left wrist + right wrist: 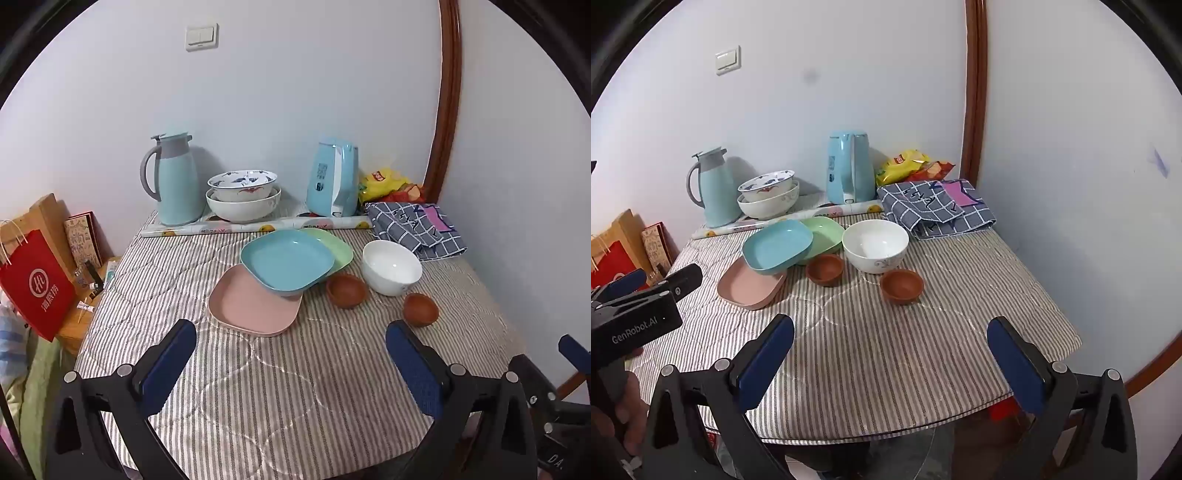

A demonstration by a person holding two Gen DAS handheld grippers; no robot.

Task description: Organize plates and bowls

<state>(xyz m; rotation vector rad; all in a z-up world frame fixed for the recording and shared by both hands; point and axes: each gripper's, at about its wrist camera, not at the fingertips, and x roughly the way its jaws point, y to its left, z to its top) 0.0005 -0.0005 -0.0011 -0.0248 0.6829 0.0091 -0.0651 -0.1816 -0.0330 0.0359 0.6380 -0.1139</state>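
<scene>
On the striped tablecloth [258, 387] a blue plate [286, 260] [777, 245] leans across a pink plate [251, 304] [750, 286] and a green plate [338, 245] [823, 234]. To their right stand a white bowl [391, 266] [875, 245] and two small brown bowls [345, 290] [420, 308] [824, 269] [901, 285]. Two patterned bowls [242, 199] [768, 197] are stacked at the back. My left gripper [291, 350] and my right gripper [890, 349] hover open and empty over the near part of the table.
A pale blue jug [175, 181] and a kettle [334, 179] stand by the wall behind a rolled sheet [258, 227]. A checked cloth [417, 227] and snack bags [384, 181] fill the back right corner. A red bag [35, 284] stands left of the table.
</scene>
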